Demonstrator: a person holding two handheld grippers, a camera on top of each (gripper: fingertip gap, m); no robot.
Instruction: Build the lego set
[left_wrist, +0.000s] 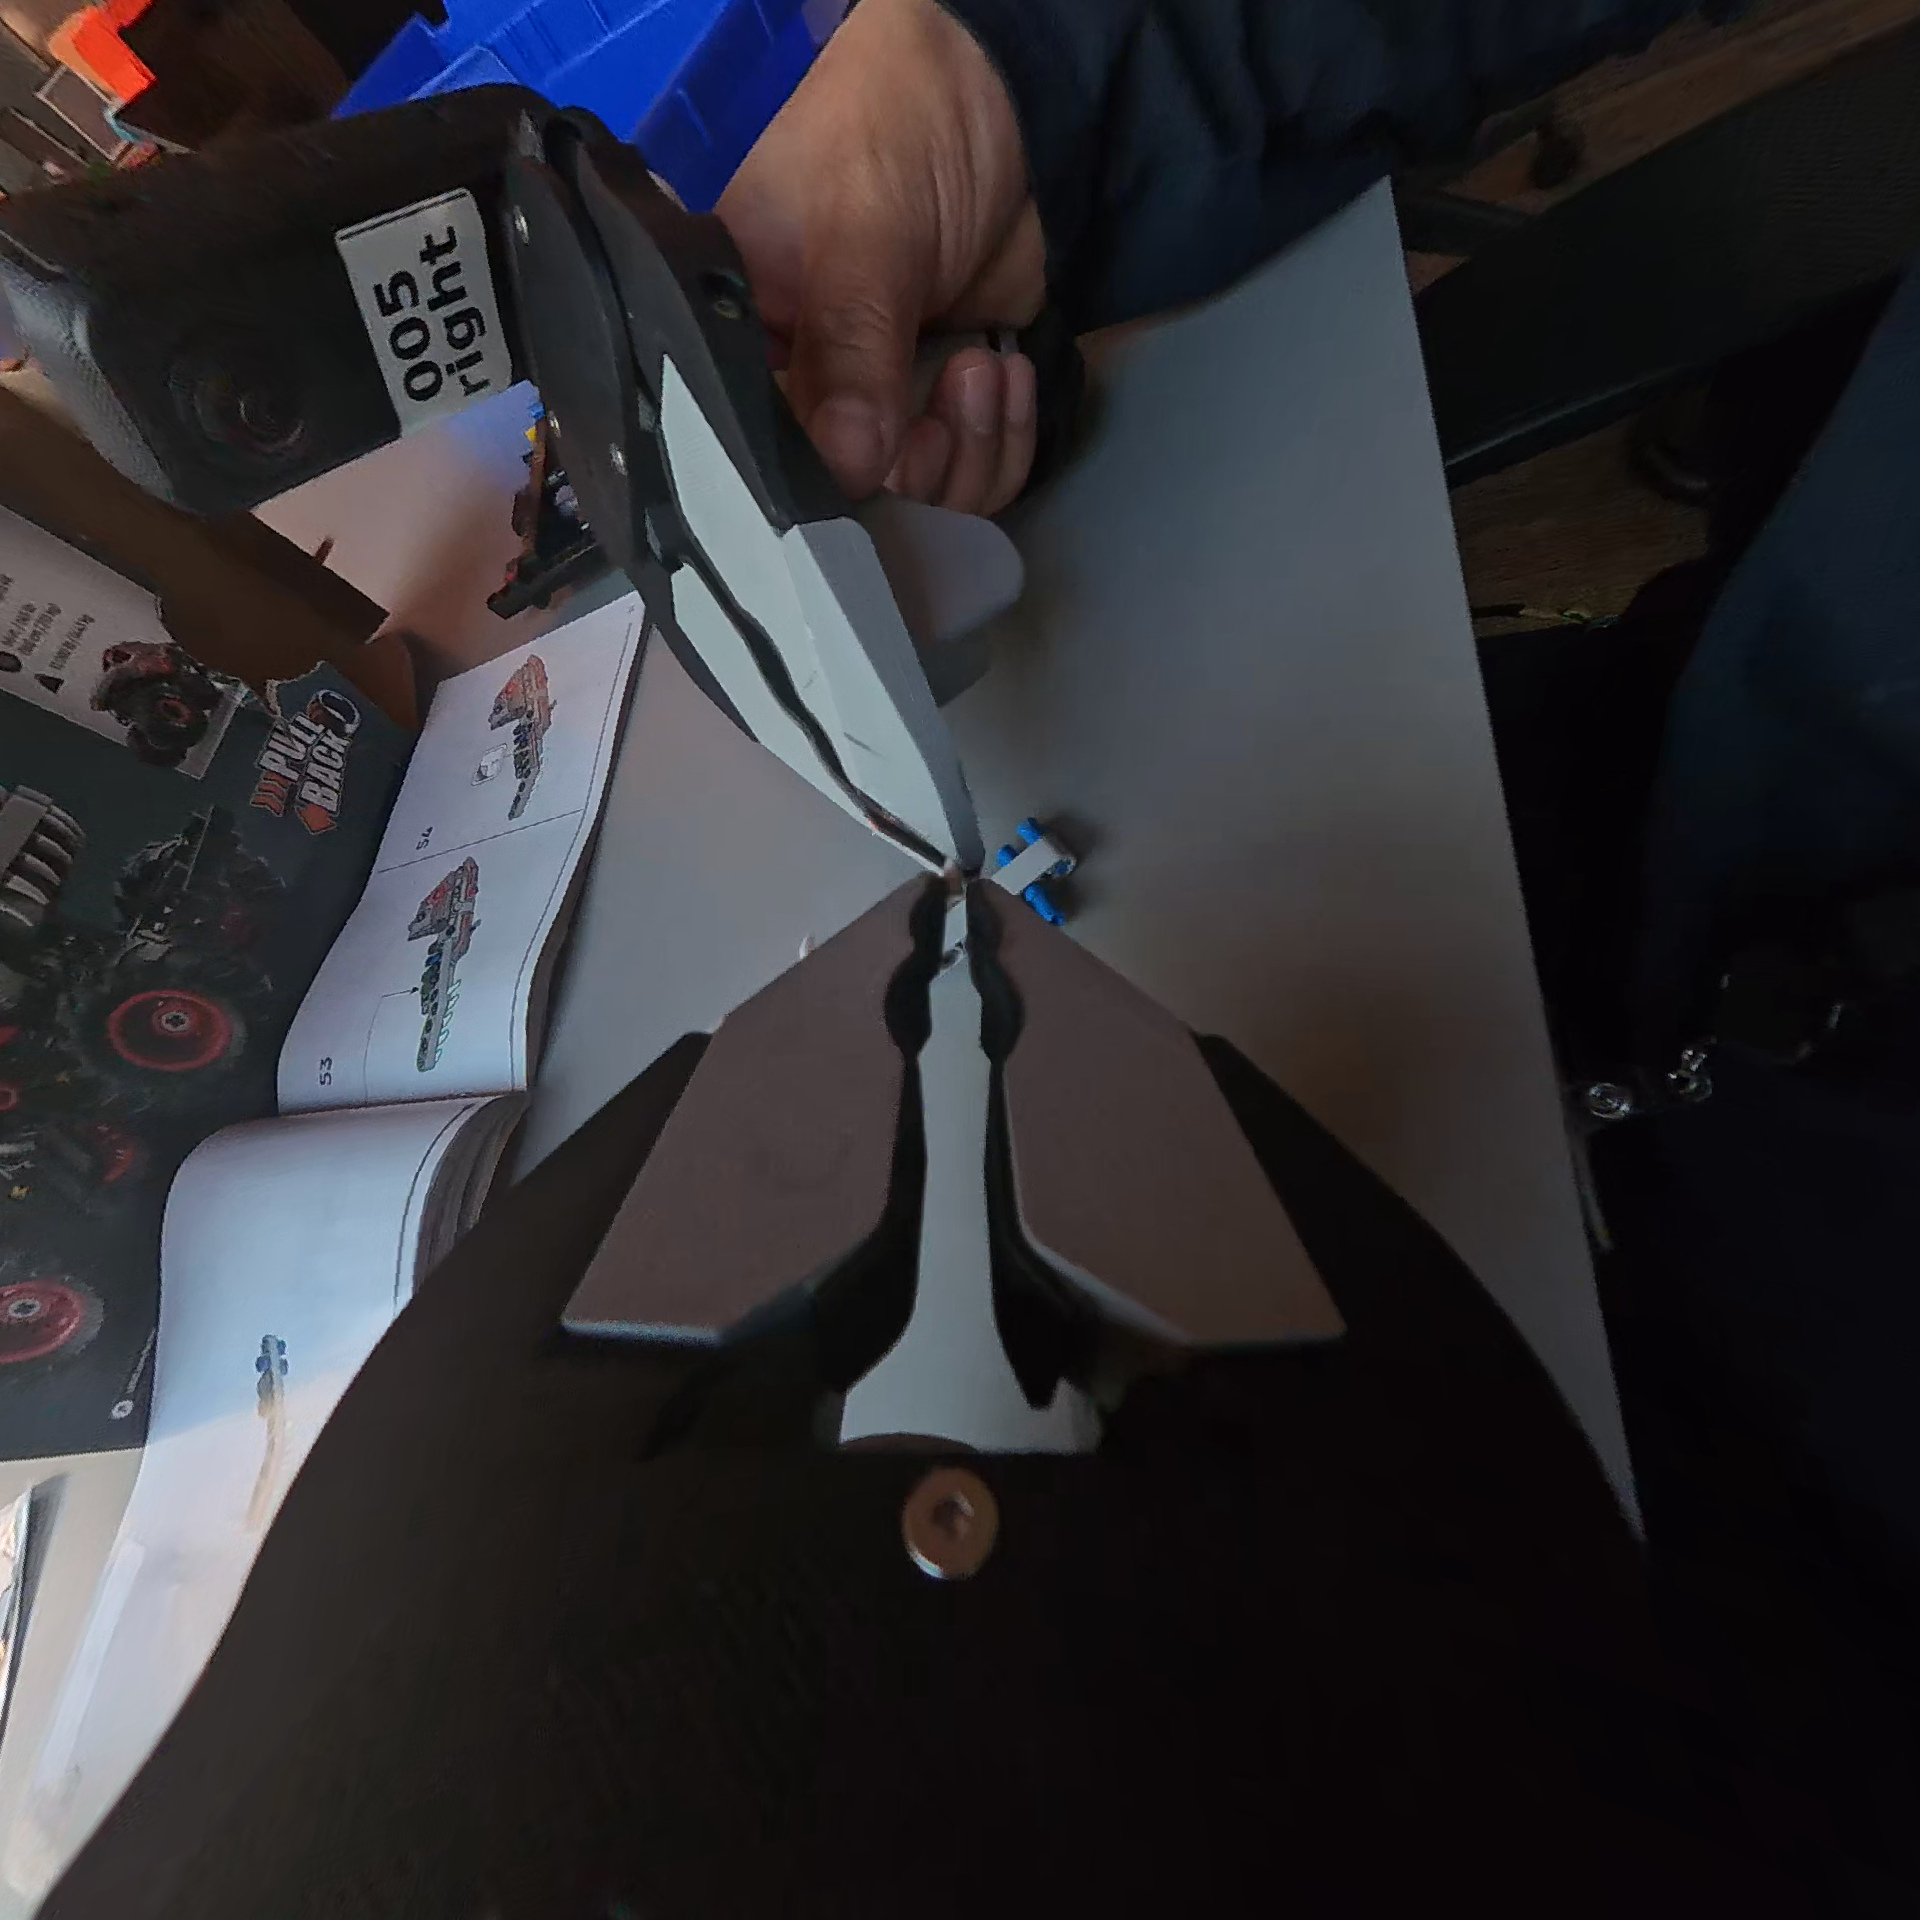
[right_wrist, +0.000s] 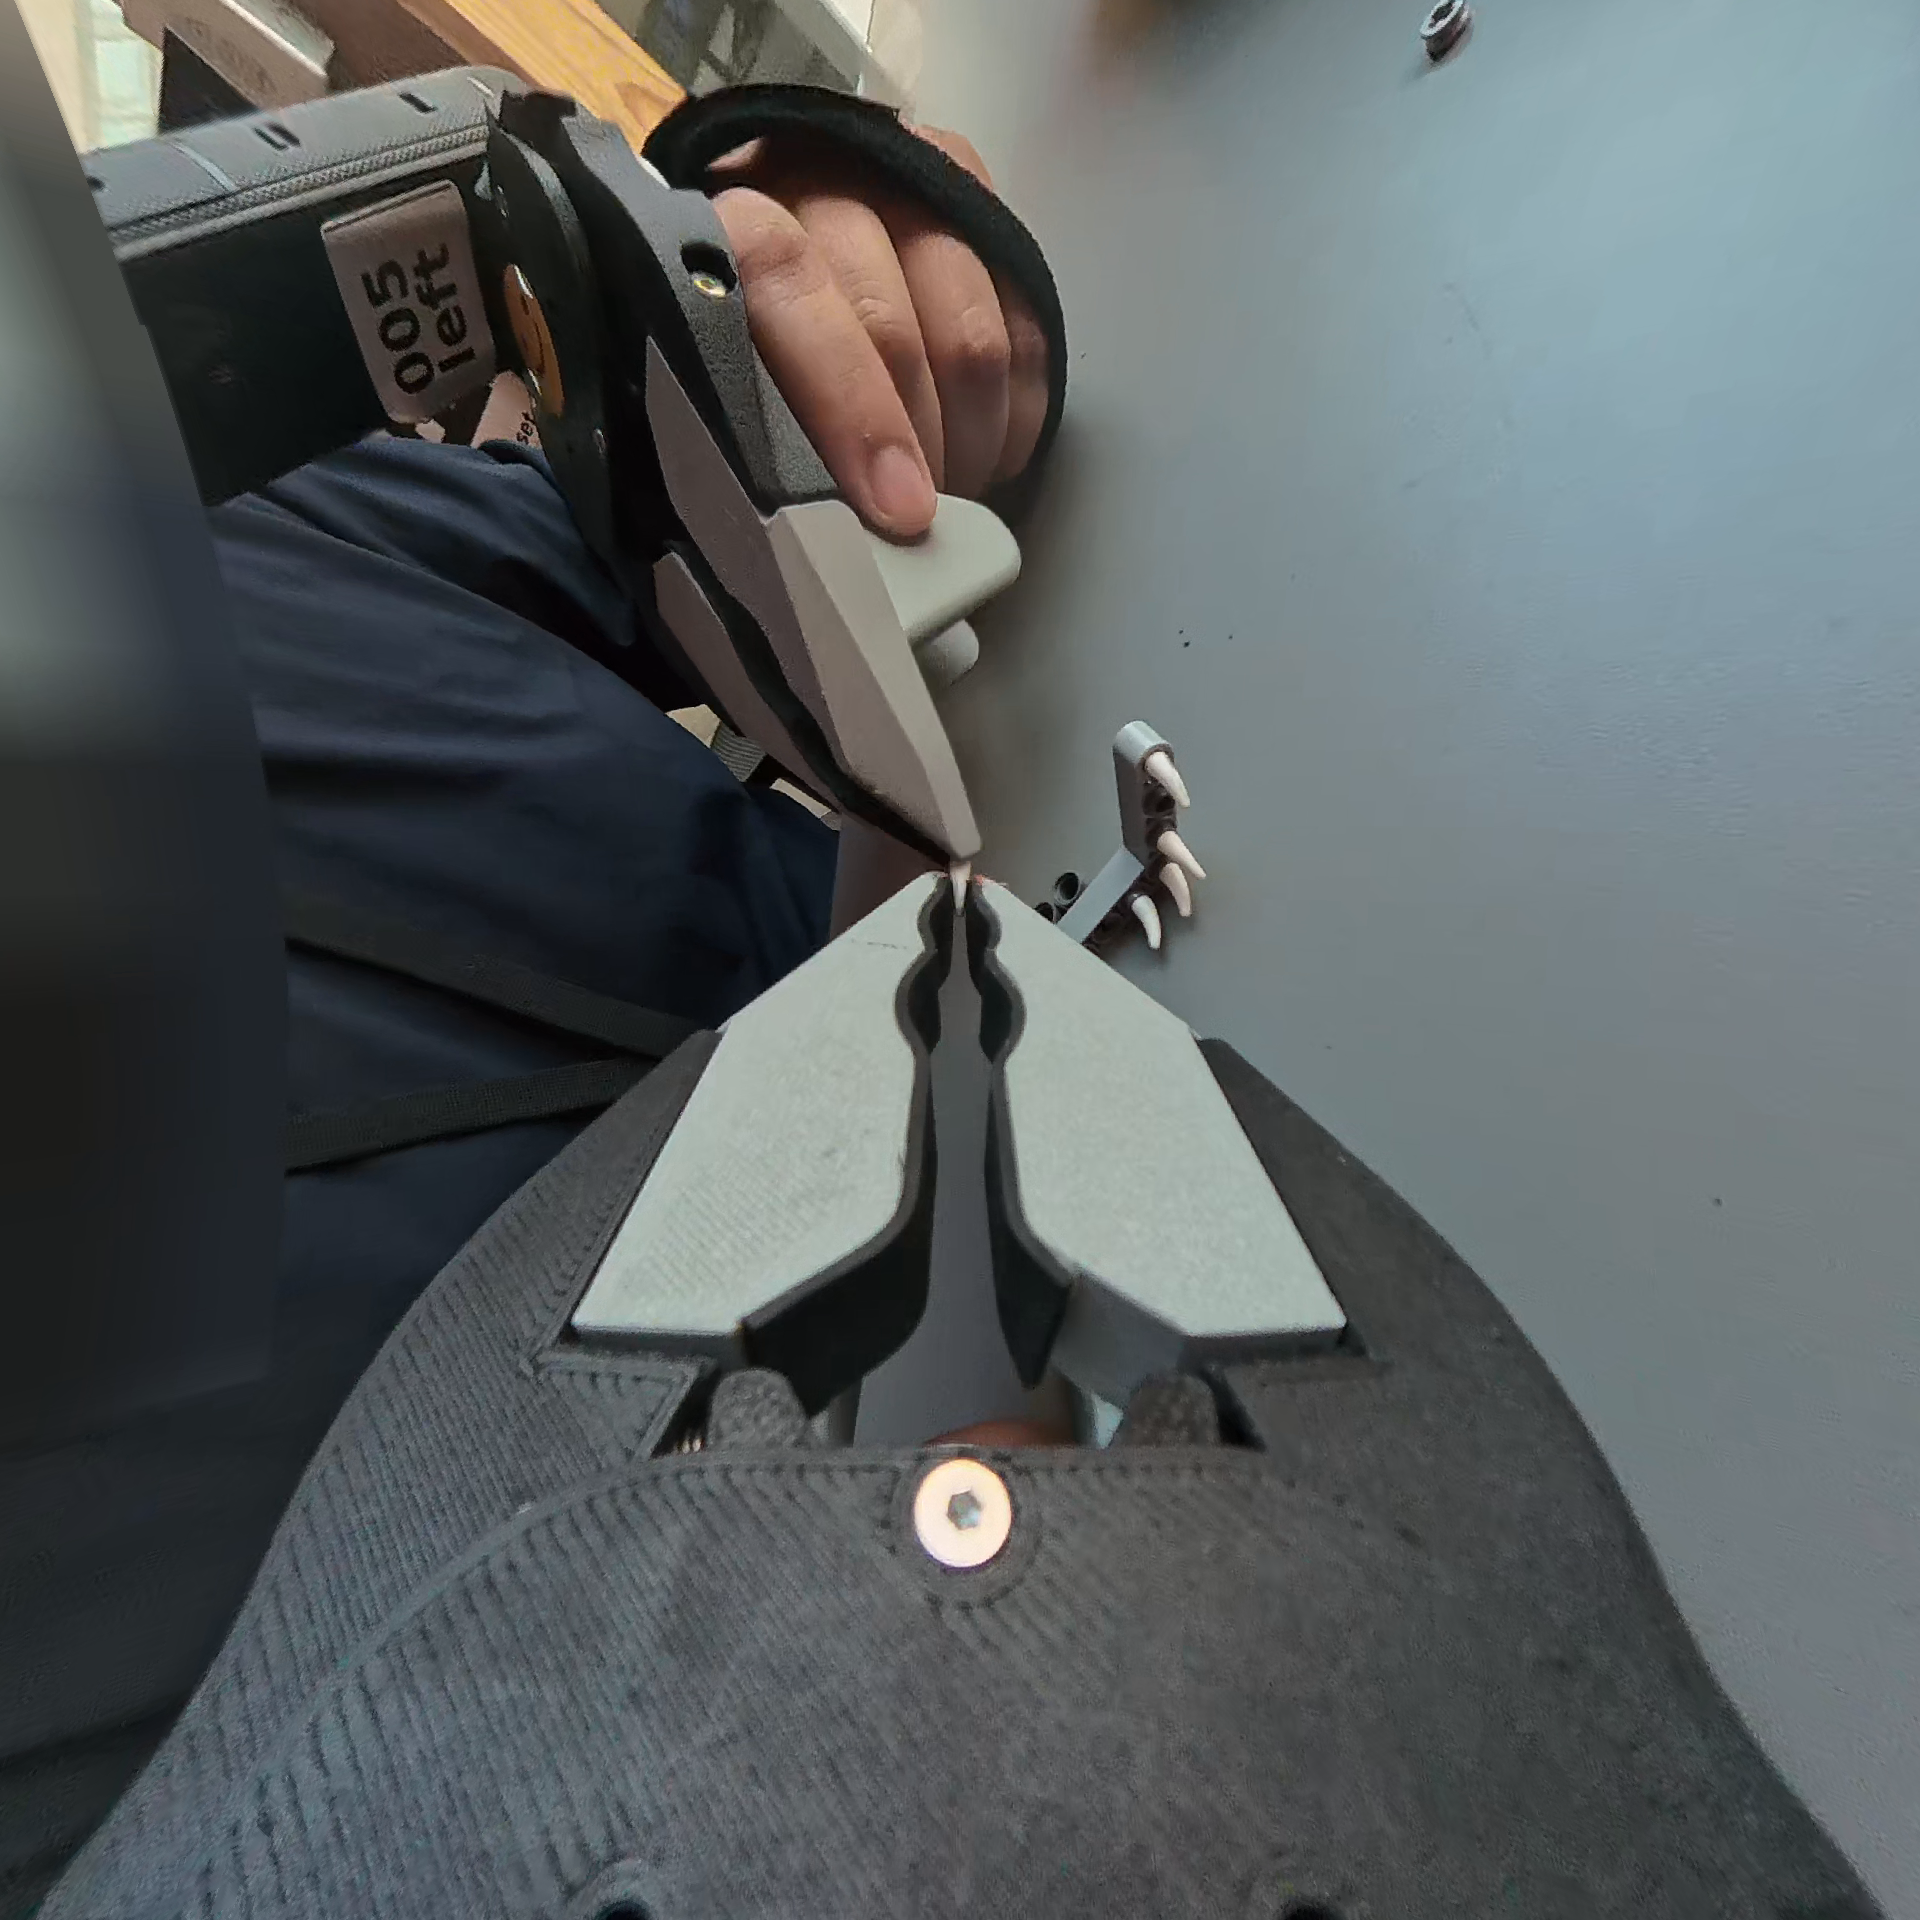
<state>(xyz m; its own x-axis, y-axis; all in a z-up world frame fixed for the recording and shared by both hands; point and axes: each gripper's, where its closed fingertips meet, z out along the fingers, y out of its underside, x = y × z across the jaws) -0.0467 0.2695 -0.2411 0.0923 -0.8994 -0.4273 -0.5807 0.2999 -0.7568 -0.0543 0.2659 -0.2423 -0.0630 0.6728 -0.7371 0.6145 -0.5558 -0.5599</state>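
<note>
Stood partway through the build. Met tip to tip just above the desk (right_wrist: 1558, 623) with left gripper (left_wrist: 951, 899) and right gripper (right_wrist: 961, 899), jaws of both all but together on one tiny white tooth (right_wrist: 962, 875); too small to tell for sure which pair truly carried it.

Done so far: a grey beam (right_wrist: 1138, 821) already fitted with four such teeth, lying on the desk just beside the tips. Farther off, behind the right gripper, a dark part-built model (left_wrist: 535, 561). Manual (left_wrist: 468, 883) lay open well into its pages, half over the flat box (left_wrist: 156, 883).

Left to do, by this reckoning: seat the held tooth on the beam, join the beam to the model, then work through the remaining pages. A lone black ring (right_wrist: 1444, 26) lay well apart, unused.

Blue bin (left_wrist: 623, 73) stood beyond the desk; contents hidden. Nothing seen of the box's inside either.
</note>
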